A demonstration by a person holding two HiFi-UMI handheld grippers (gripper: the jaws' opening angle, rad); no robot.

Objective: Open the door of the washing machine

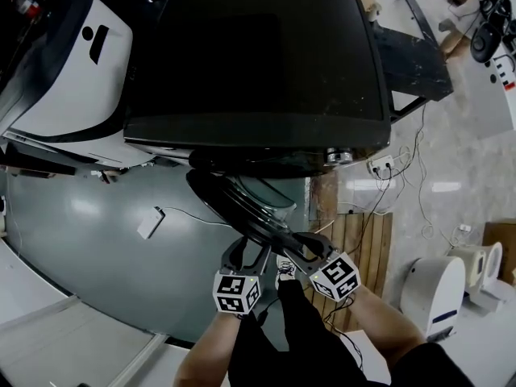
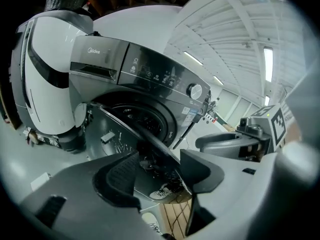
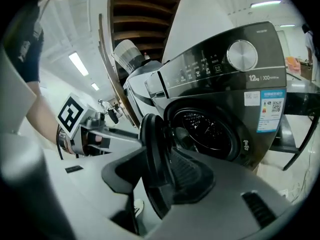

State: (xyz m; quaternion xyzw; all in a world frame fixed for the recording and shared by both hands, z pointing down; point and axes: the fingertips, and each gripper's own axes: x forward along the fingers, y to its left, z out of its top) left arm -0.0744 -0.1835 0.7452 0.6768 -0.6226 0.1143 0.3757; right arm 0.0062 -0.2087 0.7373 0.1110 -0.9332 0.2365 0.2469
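Note:
A dark grey front-loading washing machine [image 1: 258, 55] stands ahead, and its round door [image 1: 242, 208] is swung out toward me. In the right gripper view the door's thick rim [image 3: 152, 149] sits between the jaws of my right gripper [image 3: 160, 169], whose pads close on it; the open drum [image 3: 205, 131] shows behind. My right gripper [image 1: 300, 245] holds the door's outer edge. Just to its left my left gripper [image 1: 248, 253] stands open. In the left gripper view the door [image 2: 125, 134] runs between and beyond that gripper's wide-apart fingers [image 2: 157, 169], untouched.
A white machine [image 1: 72, 71] stands against the washer's left side. A power strip [image 1: 379, 165] and cables lie at the right by a wooden pallet [image 1: 363, 248]. A white appliance [image 1: 435, 289] is at the lower right. A small white object [image 1: 151, 222] lies on the grey floor.

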